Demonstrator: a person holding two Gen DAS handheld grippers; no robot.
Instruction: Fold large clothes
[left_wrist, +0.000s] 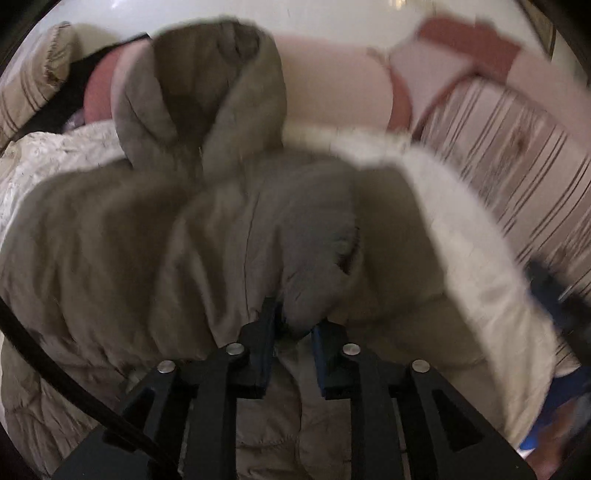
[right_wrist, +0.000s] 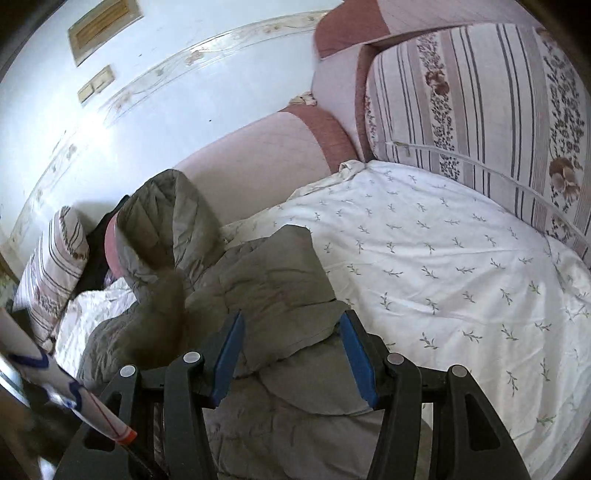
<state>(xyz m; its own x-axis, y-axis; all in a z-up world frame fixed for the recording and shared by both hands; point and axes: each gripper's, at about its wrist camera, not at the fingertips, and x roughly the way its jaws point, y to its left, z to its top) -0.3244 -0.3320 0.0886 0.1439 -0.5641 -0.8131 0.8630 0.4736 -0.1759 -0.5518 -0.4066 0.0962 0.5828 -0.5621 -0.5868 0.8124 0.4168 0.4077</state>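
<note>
A grey-olive padded hooded jacket (left_wrist: 155, 236) lies crumpled on the white sheet, hood (left_wrist: 199, 85) toward the wall. My left gripper (left_wrist: 295, 325) is shut on a fold of the jacket's sleeve and lifts it slightly; the view is blurred. In the right wrist view the jacket (right_wrist: 273, 280) lies at lower left with a sleeve folded over its body. My right gripper (right_wrist: 291, 350) is open just above the jacket's folded part, blue pads either side of it, holding nothing.
The white leaf-print sheet (right_wrist: 443, 266) covers the bed to the right. Striped floral cushions (right_wrist: 480, 110) stand at the back right, another (right_wrist: 51, 273) at far left. Pink bolsters (right_wrist: 258, 162) line the wall. A person's sleeved arm (right_wrist: 55, 391) shows at lower left.
</note>
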